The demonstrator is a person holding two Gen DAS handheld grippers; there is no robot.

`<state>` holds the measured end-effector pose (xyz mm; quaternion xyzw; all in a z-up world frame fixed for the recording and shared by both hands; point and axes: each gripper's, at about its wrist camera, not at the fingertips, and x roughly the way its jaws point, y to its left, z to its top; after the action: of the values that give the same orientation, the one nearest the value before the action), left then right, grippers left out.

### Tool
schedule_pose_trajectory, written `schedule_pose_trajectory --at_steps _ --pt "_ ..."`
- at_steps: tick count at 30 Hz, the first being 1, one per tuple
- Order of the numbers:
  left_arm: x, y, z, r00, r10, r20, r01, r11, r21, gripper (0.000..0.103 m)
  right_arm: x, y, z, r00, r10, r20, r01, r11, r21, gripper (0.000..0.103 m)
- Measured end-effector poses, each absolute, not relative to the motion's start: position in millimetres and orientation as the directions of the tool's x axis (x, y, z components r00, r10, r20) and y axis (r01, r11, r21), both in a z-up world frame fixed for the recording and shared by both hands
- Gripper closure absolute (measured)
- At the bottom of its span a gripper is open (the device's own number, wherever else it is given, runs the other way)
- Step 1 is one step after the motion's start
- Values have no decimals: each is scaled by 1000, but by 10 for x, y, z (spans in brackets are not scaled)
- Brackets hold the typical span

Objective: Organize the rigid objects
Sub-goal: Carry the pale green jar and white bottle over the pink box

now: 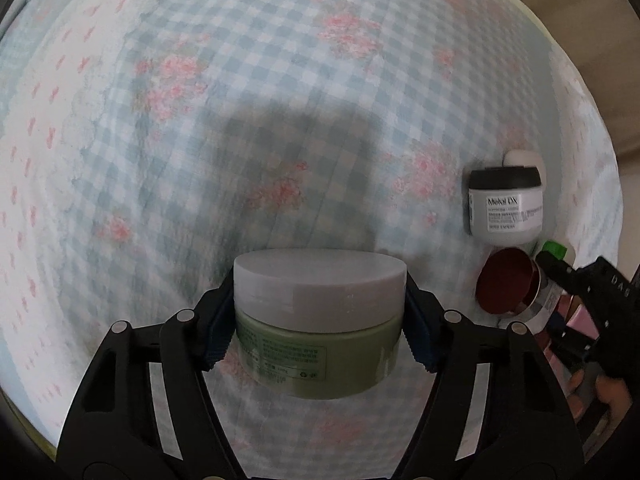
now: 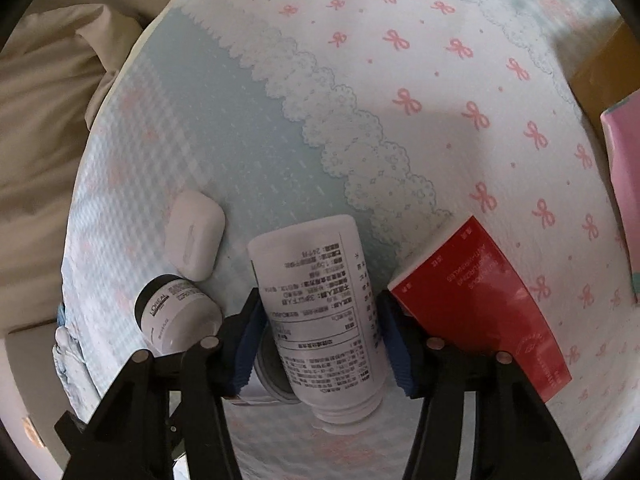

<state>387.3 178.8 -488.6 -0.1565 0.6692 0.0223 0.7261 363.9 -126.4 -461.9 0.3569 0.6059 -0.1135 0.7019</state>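
1. Left gripper (image 1: pixel 318 330) pinching green jar (image 1: pixel 316 320) – pads pressed on both sides near the lid seam, jar lifted off the checked bedsheet (image 1: pixel 280 80), shadow beneath it.
2. Right gripper (image 2: pixel 316 332) around white bottle (image 2: pixel 320 312) – blue pads bracket its body, the left pad touching, a sliver of gap at the right pad; can't tell if fully clamped. Bottle lying along the fingers, cap end toward the camera.
3. Landmark = white bottle: grey L'Oreal jar (image 2: pixel 176 312) just beside it on the left, white earbud case (image 2: pixel 196 236) beyond that jar, red box (image 2: pixel 480 308) touching or nearly touching on the right.
4. Same cluster in left view: grey jar (image 1: pixel 506 204) upright, a red-lidded round jar (image 1: pixel 510 284) next to it, right gripper's finger reaching in there.
5. Step in hand, as a judgement – green jar in transit toward the cluster; bottle being gripped or set down within it.
6. Next move likely calls for: carrying green jar over beside the grey jar, lowering flat, spreading fingers only once seated – clearance from the right gripper needed.
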Motion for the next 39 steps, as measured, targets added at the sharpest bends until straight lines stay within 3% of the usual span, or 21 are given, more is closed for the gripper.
schedule_pose_trajectory --at_steps 14,25,39 --pt "3629 1853 -4210 188 -195 -963 -203 951 -232 35 3365 -1240 -4197 304 293 -907 528 740 416 52" --pt "3028 1765 -3229 320 -224 -921 -64 964 -257 35 2774 -1081 -3205 394 316 -863 367 806 464 52" --pt "2262 1341 -2106 436 -326 -839 86 943 -322 35 1773 -999 -1991 464 281 -840 208 887 412 52"
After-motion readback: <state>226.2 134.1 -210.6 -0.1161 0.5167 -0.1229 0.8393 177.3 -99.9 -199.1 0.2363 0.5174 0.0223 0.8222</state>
